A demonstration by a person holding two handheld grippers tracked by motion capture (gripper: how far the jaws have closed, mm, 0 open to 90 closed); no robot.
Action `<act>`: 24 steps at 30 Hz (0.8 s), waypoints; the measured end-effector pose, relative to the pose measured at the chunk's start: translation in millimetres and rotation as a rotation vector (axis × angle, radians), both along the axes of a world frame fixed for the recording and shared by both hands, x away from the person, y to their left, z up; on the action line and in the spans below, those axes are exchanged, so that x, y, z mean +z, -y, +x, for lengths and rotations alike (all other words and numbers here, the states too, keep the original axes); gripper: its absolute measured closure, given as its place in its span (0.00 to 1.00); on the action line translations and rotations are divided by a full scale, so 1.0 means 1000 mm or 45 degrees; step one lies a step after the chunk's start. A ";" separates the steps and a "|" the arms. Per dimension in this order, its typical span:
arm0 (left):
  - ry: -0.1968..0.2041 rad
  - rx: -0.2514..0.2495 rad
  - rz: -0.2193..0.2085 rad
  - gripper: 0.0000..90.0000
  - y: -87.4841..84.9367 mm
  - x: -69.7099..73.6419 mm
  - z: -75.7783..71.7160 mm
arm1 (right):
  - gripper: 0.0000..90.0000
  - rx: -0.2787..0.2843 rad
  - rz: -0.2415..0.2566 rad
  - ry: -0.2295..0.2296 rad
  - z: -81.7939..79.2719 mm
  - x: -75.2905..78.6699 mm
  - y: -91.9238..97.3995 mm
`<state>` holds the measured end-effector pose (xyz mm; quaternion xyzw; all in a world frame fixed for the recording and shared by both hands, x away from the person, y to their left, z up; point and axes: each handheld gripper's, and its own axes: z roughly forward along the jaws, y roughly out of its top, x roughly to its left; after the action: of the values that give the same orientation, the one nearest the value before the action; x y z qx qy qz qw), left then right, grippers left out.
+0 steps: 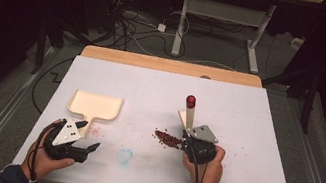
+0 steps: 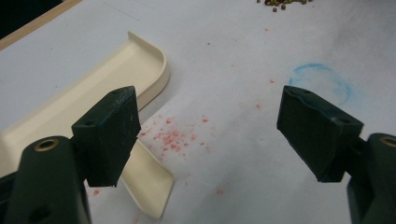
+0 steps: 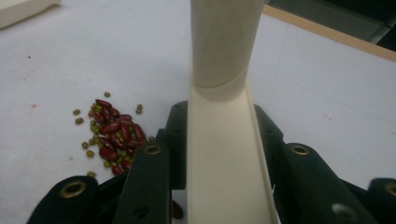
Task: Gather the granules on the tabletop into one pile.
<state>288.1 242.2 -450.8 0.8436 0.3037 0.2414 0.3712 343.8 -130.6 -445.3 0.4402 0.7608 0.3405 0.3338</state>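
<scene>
From above, the right hand-held gripper (image 1: 192,136) sits at about 5 o'clock of the bench (image 1: 254,138), its jaws clamped on a cream tool (image 1: 189,116) with a red knob at its far end. That tool rises toward 12 o'clock from the gripper. The right gripper view shows what the high view cannot: the tool (image 3: 224,140) is a shallow channel with raised side walls that joins a round cream shaft farther out, and both black jaws press its walls from either side. The same view splits the pile of beans (image 3: 112,135) at its 9 o'clock into dark red kidney-shaped ones and small green ones; from above the pile (image 1: 167,138) reads as one dark reddish patch just at 9 o'clock of the right gripper.

The left hand-held gripper (image 1: 83,142), at 7 o'clock of the bench, stands wide open with nothing between its pads. Its own view shows the one cream dustpan (image 2: 140,70) lying flat, the handle passing under the left pad (image 2: 109,133), and pink flecks scattered on the white sheet. A faint blue ring (image 2: 322,81) lies toward 1 o'clock there; from above it sits between the two grippers.

Counted: two grippers, one dustpan (image 1: 95,105), one cream tool, one bean pile, one blue ring.
</scene>
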 end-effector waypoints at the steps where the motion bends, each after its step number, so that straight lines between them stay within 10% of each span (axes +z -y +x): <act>1: -0.001 -0.001 -0.002 0.23 0.000 0.000 0.000 | 0.75 -0.006 -0.011 0.014 0.000 -0.001 -0.004; 14: -0.009 0.003 -0.006 0.23 0.000 0.000 0.001 | 0.75 -0.002 0.022 0.048 0.004 -0.004 -0.042; 24: -0.011 0.005 -0.011 0.23 -0.001 0.000 0.000 | 0.75 0.011 0.027 0.051 0.010 0.001 -0.032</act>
<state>288.4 243.1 -450.7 0.8425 0.3079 0.2371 0.3732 353.5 -98.3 -444.6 0.4336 0.7522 0.3586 0.3429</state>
